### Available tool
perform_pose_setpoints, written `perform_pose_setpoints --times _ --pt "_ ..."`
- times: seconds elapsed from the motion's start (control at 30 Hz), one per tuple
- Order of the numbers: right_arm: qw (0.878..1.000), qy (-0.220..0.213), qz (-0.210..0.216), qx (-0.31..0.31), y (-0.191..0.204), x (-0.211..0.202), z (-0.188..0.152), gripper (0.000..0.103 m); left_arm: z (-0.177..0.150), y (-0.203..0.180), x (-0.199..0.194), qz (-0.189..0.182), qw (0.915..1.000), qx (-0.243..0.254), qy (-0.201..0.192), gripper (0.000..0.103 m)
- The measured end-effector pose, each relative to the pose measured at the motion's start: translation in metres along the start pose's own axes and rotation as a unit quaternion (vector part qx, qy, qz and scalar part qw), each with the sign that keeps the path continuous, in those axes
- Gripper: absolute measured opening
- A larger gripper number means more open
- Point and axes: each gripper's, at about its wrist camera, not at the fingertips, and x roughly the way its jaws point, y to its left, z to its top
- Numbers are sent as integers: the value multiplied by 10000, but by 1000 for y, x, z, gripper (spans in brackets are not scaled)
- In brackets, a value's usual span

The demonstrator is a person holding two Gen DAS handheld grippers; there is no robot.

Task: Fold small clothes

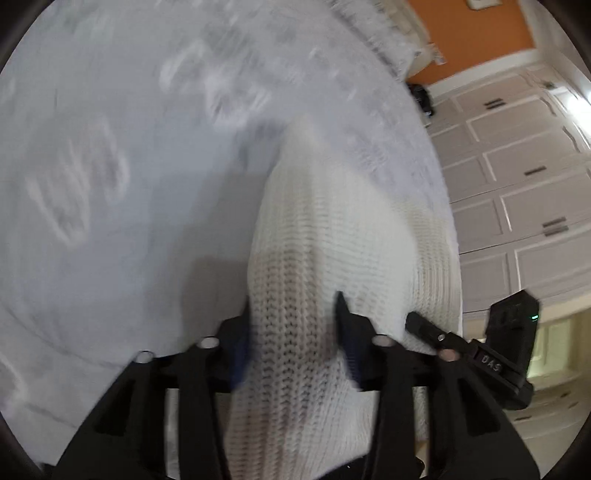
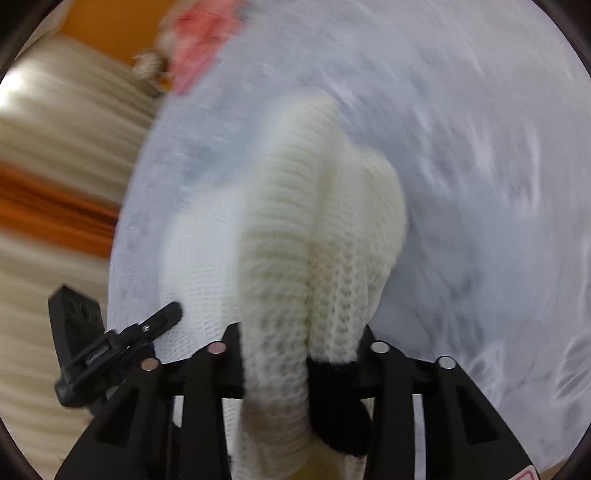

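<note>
Two grippers are closed on one white knitted garment (image 1: 295,314), each on its own bunch of the near edge. At the bottom of the left wrist view, the left gripper (image 1: 293,317) is seen with its dark fingers (image 1: 341,314) pressed against either side of a gathered ridge of knit, so the cloth is pinched rather than merely lying between them. At the bottom of the right wrist view, the right gripper (image 2: 301,332) is clamped likewise, with a thick double roll of the same knit (image 2: 314,295) squeezed between its jaws.

From both grips the garment runs away up the frame toward the picture centre, its long axis lying roughly along each gripper's pointing line. Beyond the grips it spreads over a pale grey bedspread (image 1: 110,184); whether the far end rests flat or is partly lifted cannot be told through the motion blur. The other gripper is glimpsed at lower right of the left view (image 1: 436,332) and lower left of the right view (image 2: 147,328), so the two are judged close abreast on the same edge, neither nearer the far end.

A carry of this near edge forward over the far part is judged the likely fold. Farther off, a pink cloth (image 2: 203,33) lies at upper left of the right view, and panelled wardrobe doors (image 1: 517,184) fill the right of the left view.
</note>
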Motion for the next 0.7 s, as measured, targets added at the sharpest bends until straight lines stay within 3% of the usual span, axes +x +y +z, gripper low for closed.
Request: perform_pose_setpoints --times 0.07,0.13,0.23,0.3,0.37,0.4,0.43,0.47,0.53,0.63,0.7 --pt "9983 -325 134 -470 30 -21 6 33 5 -16 -28 -5 9988 298 -390 26" --pt "9966 -441 268 -648 40 -27 13 33 13 -26 -55 86 9964 503 -681 25" --pt "9979 -189 0 -623 25 7 19 42 21 -15 -54 494 9959 393 -653 27" --pt "9971 304 -626 -313 0 43 17 44 15 -3 -32 1156 9919 378 -352 28" --pt "9987 107 -505 -5 -8 35 14 45 10 0 -26 1243 9915 320 -211 30" --pt "9986 -197 -490 -31 1 14 9 45 2 -2 -31 1216 9915 338 -305 33" --pt "9979 -373 -521 -127 9 1 5 45 -3 -7 -35 1295 9897 447 -410 44" --pt "9959 -642 -547 -334 23 -18 -4 45 -9 -13 -39 1450 9863 581 -527 55" --pt "9942 -643 -542 -669 44 -29 -18 42 -24 -30 -45 1829 9750 994 -776 65" --pt "9887 -194 -936 -1154 53 -5 -39 32 -37 -42 -36 2260 9600 1463 -770 66" --pt "9775 114 -1657 -1302 36 21 -47 18 -44 -44 -26 2575 9500 1645 -641 66"
